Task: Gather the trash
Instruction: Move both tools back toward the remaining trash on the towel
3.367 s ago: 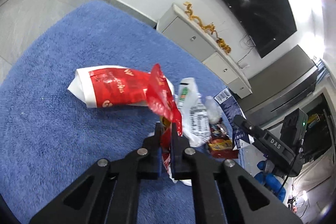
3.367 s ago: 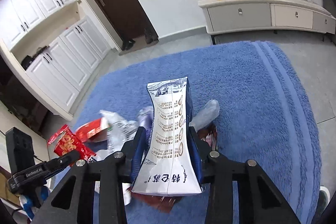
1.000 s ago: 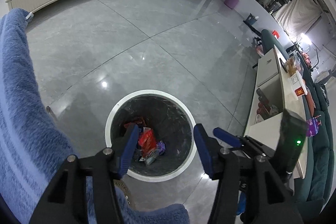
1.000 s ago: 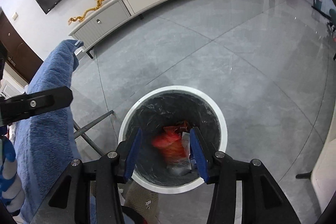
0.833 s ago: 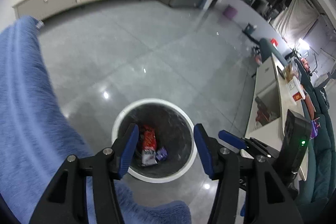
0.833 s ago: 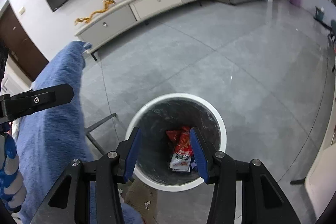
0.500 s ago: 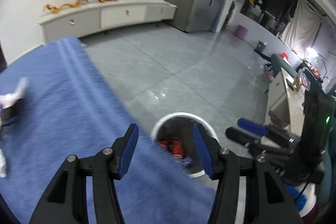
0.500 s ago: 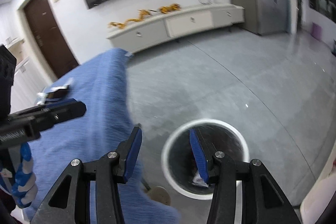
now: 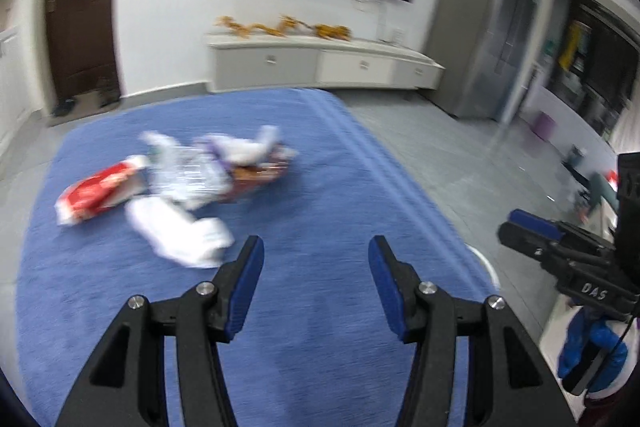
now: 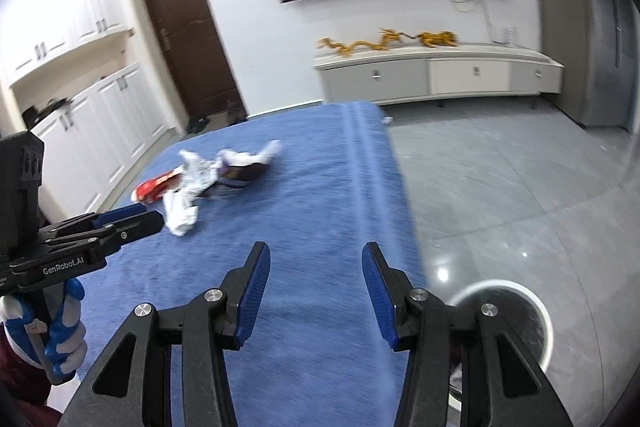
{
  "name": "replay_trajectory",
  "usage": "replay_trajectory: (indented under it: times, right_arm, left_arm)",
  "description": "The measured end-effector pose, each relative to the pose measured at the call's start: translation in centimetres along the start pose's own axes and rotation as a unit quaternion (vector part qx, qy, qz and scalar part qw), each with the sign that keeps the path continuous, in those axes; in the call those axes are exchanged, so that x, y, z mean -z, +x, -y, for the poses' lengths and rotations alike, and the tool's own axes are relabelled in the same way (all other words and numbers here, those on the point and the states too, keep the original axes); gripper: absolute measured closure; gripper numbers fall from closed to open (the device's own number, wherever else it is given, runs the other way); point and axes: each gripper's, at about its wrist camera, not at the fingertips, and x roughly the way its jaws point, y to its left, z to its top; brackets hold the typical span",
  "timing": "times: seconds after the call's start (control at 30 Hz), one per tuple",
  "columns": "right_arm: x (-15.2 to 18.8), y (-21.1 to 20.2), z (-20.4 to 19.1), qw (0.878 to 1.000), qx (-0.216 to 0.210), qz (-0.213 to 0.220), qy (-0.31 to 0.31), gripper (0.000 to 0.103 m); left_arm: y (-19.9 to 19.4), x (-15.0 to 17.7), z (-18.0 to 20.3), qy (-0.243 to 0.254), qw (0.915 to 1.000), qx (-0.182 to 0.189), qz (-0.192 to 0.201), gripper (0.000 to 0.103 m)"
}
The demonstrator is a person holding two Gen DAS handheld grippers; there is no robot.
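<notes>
Several pieces of trash lie in a blurred heap on the blue cloth (image 9: 320,195): a red and white packet (image 9: 100,191), a crumpled white wrapper (image 9: 180,231) and silvery and brown wrappers (image 9: 224,167). The heap also shows in the right wrist view (image 10: 208,179). My left gripper (image 9: 316,259) is open and empty above the cloth, well short of the heap. My right gripper (image 10: 314,271) is open and empty above the cloth's near right part. The round white-rimmed bin (image 10: 520,311) stands on the floor at the lower right.
The cloth's right edge (image 10: 404,203) drops to a grey tiled floor. A low white cabinet (image 10: 436,75) with gold ornaments stands under a wall TV. A brown door (image 10: 184,39) and white cupboards (image 10: 80,107) are to the left.
Both grippers have swung up and left from over the bin back to the blue cloth and the trash heap. Both stay open and empty after dropping the red wrapper and carton.
</notes>
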Motion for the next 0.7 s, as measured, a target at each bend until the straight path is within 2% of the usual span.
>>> replay_trajectory:
  times: [0.17, 0.37, 0.5, 0.7]
  right_arm:
    - [-0.9, 2.6, -3.4, 0.999, -0.030, -0.007, -0.014, 0.055]
    - [-1.7, 4.5, -6.7, 0.998, -0.048, -0.015, -0.033, 0.051]
    - [-2.3, 4.9, -8.0, 0.998, -0.049, -0.015, -0.038, 0.049]
    - [-3.1, 5.9, -10.7, 0.998, -0.045, -0.022, -0.045, 0.047]
  left_arm:
    - [-1.9, 0.5, -3.5, -0.018, 0.9967, -0.073, 0.030, 0.050]
    - [-4.2, 0.2, -6.6, -0.026, 0.9871, -0.145, 0.062, 0.050]
    - [-5.3, 0.4, -7.6, -0.028, 0.9845, -0.156, 0.075, 0.050]
    - [-5.5, 0.3, -9.3, -0.033, 0.9848, -0.149, 0.083, 0.050]
